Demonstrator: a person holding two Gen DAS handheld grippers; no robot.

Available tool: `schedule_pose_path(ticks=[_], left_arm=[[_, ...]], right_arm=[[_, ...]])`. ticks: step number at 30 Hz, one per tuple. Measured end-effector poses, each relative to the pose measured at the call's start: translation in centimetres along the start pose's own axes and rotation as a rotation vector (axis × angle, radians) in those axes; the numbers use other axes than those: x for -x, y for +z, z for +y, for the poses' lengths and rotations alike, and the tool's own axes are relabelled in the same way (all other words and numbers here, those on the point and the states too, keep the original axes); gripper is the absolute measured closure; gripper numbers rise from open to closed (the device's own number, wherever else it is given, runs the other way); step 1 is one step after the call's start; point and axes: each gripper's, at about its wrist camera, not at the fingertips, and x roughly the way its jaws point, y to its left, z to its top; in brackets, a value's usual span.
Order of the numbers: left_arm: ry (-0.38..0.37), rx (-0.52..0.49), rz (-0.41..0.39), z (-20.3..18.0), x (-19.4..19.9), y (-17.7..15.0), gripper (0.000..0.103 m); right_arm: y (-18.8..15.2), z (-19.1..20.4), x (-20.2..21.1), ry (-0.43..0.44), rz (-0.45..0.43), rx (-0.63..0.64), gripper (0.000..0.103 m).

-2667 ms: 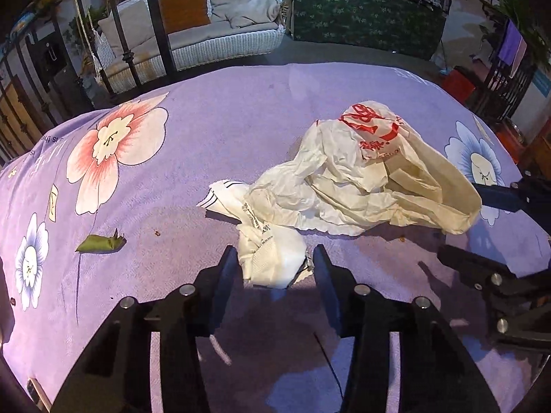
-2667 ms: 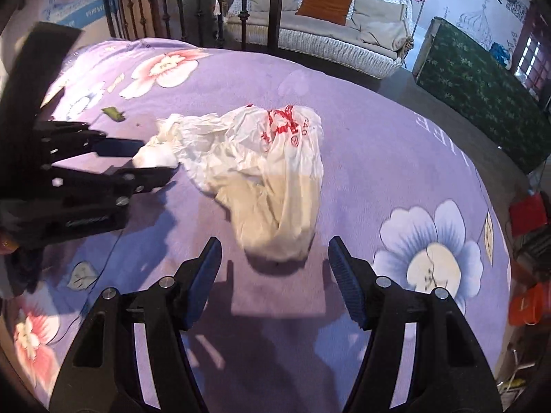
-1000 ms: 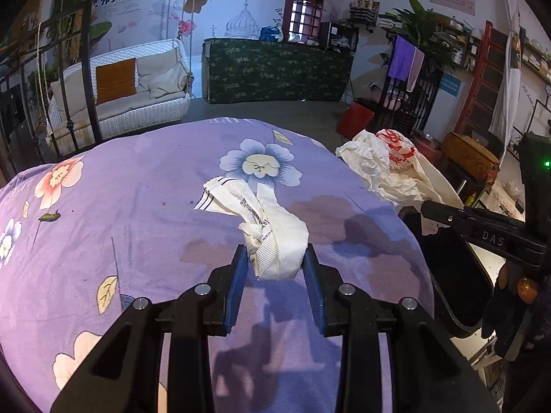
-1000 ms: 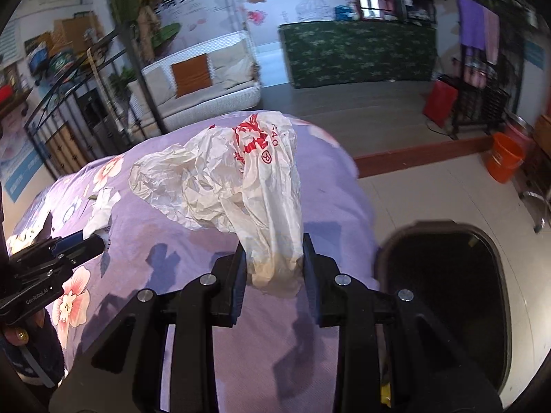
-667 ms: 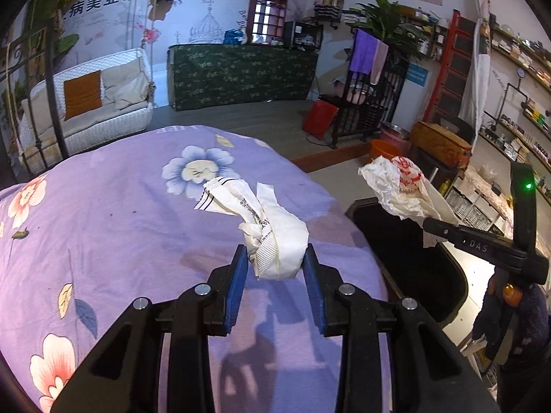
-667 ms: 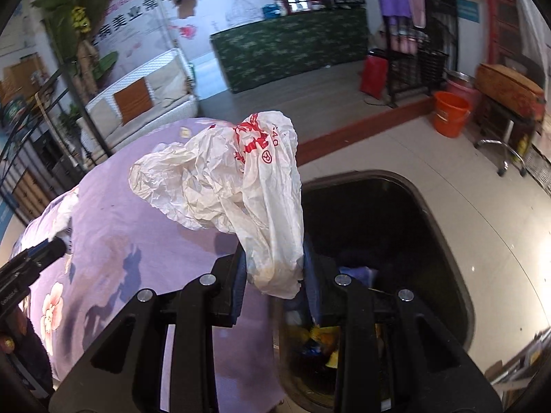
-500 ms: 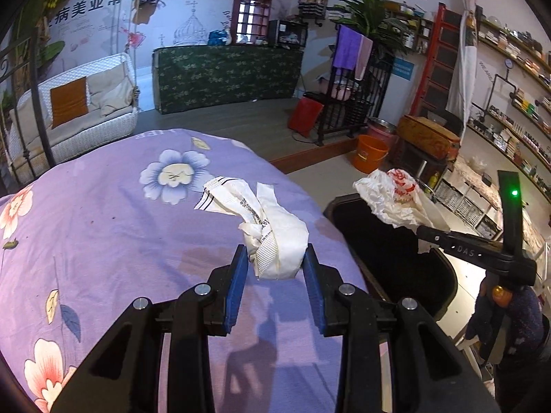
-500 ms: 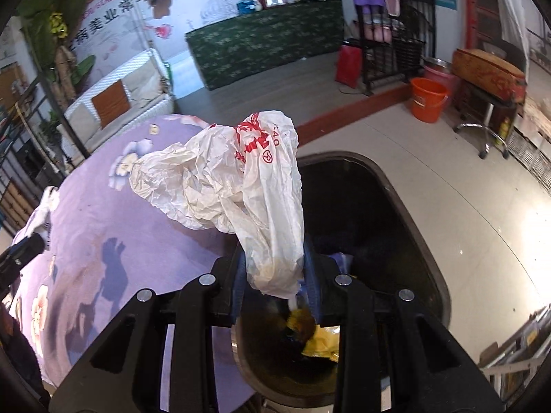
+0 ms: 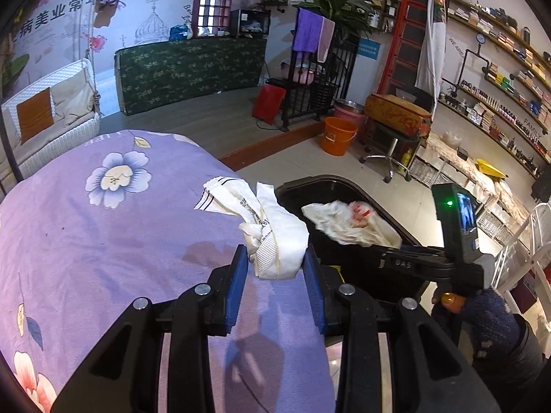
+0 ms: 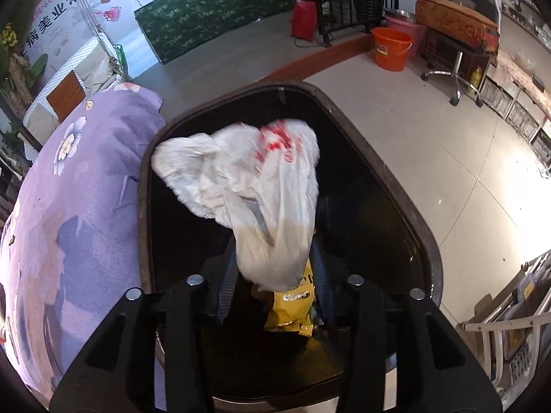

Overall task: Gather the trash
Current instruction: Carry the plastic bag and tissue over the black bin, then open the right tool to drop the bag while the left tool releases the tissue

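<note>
Our right tongs (image 10: 273, 285) just opened, white plastic bag (image 10: 255, 199) loose between them over the black bin (image 10: 396, 186). Our left tongs (image 9: 275, 273) clamp a crumpled white wrapper (image 9: 272, 237) above the purple floral table (image 9: 103, 241).

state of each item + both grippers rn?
left gripper: shut on crumpled white wrapper, over the purple tablecloth edge
right gripper: jaws just opened, pads off the bag
white plastic bag: released, blurred, between the open jaws above the bin
black trash bin: open, yellow packet inside
</note>
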Motion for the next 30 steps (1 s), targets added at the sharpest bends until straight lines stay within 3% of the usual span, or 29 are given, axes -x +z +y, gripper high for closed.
schedule_pose_path(ticks=[2, 9, 19, 30], left_arm=[[-0.005, -0.013, 0.009, -0.5, -0.5, 0.0, 0.070], [-0.043, -0.050, 0.028, -2.6, -1.8, 0.0, 0.070], [-0.097, -0.120, 0.081, -6.3, -5.4, 0.7, 0.070], [-0.153, -0.164, 0.193, -9.4, -10.4, -0.3, 0.070]], right_arm=[[-0.2, -0.4, -0.1, 0.005, -0.003, -0.004, 0.038], [-0.4, -0.7, 1.9, 0.028, -0.094, -0.014, 0.038], [0.9, -2.9, 6.5, -0.037, -0.285, -0.105, 0.034], [0.8, -6.1, 8.3, -0.100, -0.343, -0.164, 0.033]])
